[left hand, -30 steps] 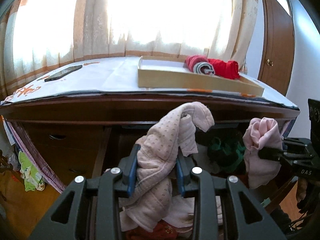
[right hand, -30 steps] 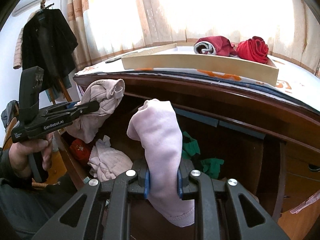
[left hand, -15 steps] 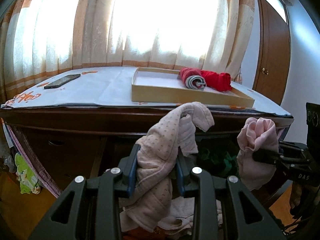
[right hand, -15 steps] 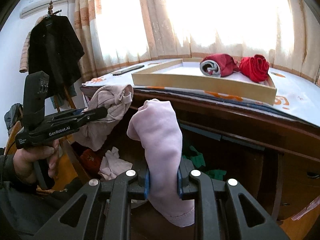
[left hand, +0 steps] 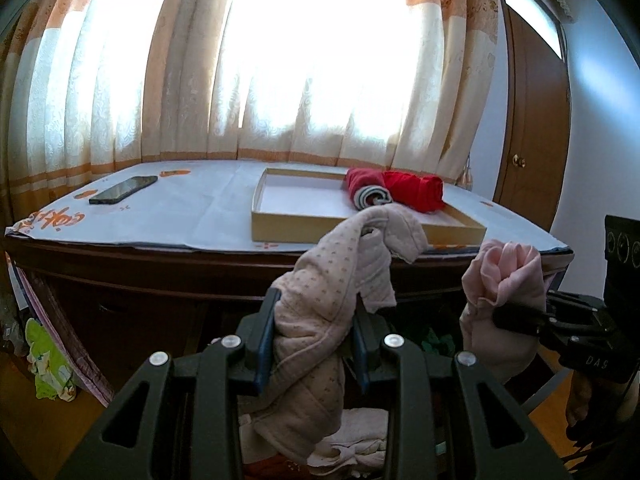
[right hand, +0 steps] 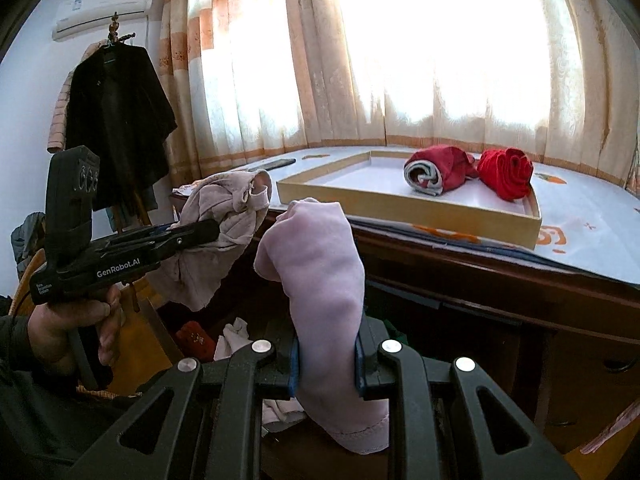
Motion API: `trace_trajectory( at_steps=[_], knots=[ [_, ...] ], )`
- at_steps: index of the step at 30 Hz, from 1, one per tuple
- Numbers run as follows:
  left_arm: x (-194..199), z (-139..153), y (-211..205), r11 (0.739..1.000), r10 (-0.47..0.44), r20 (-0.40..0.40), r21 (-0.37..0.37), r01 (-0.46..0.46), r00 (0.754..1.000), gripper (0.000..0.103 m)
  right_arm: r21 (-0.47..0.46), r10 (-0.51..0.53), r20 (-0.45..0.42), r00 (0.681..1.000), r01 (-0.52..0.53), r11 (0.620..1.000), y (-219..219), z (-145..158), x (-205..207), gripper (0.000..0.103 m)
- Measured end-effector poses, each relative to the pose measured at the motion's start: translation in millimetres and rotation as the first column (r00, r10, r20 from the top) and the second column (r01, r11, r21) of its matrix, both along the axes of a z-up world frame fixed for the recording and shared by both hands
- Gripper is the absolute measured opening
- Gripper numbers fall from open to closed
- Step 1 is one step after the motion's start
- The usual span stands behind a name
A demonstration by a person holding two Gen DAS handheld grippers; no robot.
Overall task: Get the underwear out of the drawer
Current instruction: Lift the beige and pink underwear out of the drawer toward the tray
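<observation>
We see the left claw [left hand: 314, 344] pinching dotted underwear [left hand: 320, 312]; the right claw [right hand: 326, 360] pinching pink underwear [right hand: 320, 272]; the drawer [right hand: 420, 312] mostly hidden behind both.

Light: strong daylight through my curtains [left hand: 280, 80], blown out white | Shadow: drawer [right hand: 460, 340] front and lower areas dim, backlit | Focus: sharp, no blur I can see | Edges: heavy fisheye bending, black corners

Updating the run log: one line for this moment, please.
left gripper: shut on dotted pink garment | right gripper: shut on plain pink garment | tray: two red rolls
</observation>
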State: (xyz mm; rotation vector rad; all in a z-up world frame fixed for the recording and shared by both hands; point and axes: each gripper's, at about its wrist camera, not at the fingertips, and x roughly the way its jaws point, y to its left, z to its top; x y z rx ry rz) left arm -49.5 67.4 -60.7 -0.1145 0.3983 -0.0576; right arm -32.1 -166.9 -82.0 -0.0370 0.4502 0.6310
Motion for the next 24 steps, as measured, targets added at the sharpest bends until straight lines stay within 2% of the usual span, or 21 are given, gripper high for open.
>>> trace_trajectory(
  at_steps=[24],
  knots=[
    [-18.4,26.6,-6.7,1.000,-0.015,0.099,-0.004,0.016,0.995,0.031,0.029,-0.013,0.083,0.996,0.010,1.000,-5.8,22.5,-19.5,0.022]
  ],
)
